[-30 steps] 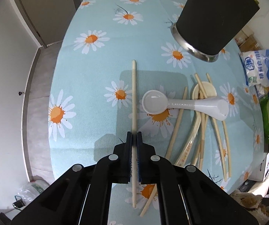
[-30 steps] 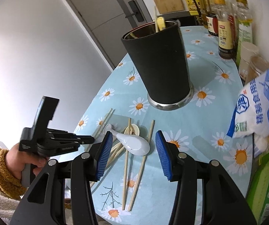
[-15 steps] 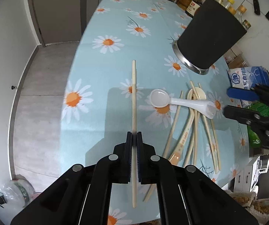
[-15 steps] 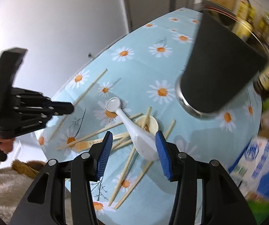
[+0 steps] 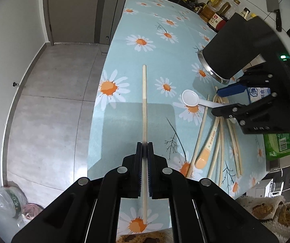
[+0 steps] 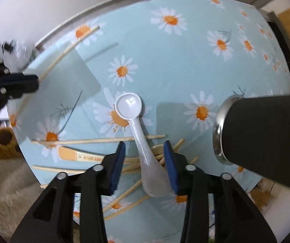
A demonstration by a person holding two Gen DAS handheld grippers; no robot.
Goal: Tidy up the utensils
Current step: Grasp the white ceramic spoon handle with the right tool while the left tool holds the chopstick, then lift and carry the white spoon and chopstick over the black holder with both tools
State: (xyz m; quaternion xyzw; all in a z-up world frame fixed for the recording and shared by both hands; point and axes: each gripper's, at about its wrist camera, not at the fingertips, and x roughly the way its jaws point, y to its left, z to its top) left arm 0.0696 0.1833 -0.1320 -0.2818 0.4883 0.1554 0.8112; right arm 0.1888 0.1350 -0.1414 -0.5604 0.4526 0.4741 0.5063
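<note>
Chopstick (image 5: 144, 109) in left hand-held gripper (image 5: 144, 148)

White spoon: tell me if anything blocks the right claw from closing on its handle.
Nothing visible does. The white spoon lies on top of the chopsticks, and its handle already sits between the right claw's open pads, which have just been closing.
</note>
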